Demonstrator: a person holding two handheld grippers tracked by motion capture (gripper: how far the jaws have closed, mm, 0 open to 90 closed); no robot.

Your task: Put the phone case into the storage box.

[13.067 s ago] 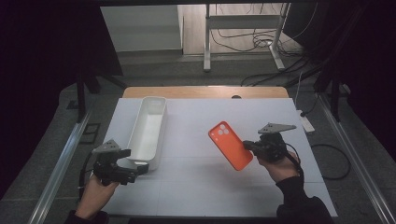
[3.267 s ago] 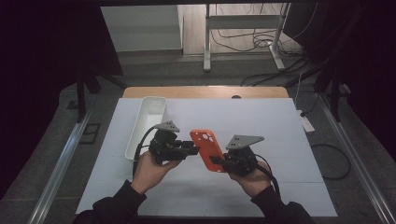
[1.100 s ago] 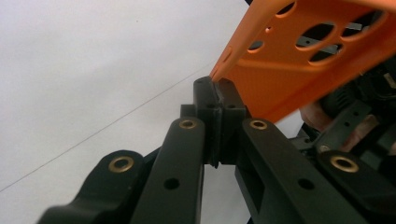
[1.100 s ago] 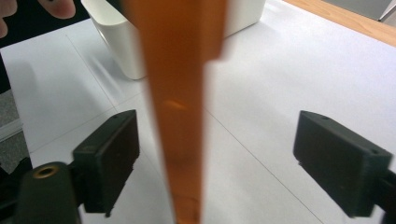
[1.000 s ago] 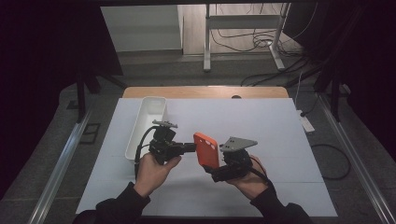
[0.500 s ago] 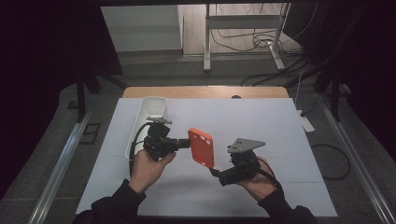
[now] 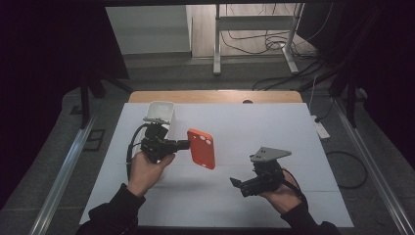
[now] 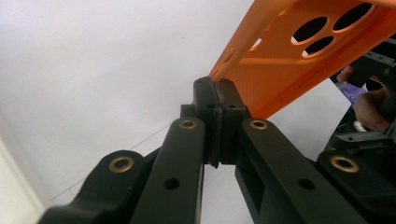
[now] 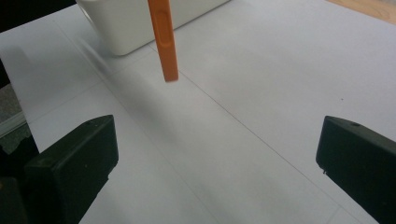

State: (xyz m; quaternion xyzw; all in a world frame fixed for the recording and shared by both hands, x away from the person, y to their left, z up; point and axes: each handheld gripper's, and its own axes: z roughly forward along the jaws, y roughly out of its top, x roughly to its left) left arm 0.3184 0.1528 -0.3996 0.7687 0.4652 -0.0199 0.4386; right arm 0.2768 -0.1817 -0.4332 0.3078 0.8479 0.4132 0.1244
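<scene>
White bench: left tongs pinch the orange plastic phone case; keep it level while right tongs gape empty.

A lab-like recording room: white-covered table, dark curtains, floor cables.

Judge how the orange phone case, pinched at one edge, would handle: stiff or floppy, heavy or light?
The orange phone case juts sideways from the left gripper without sagging, so probably fairly stiff. Thin and hollow, likely light. Pinched at its rim, it might pivot or slip.
</scene>
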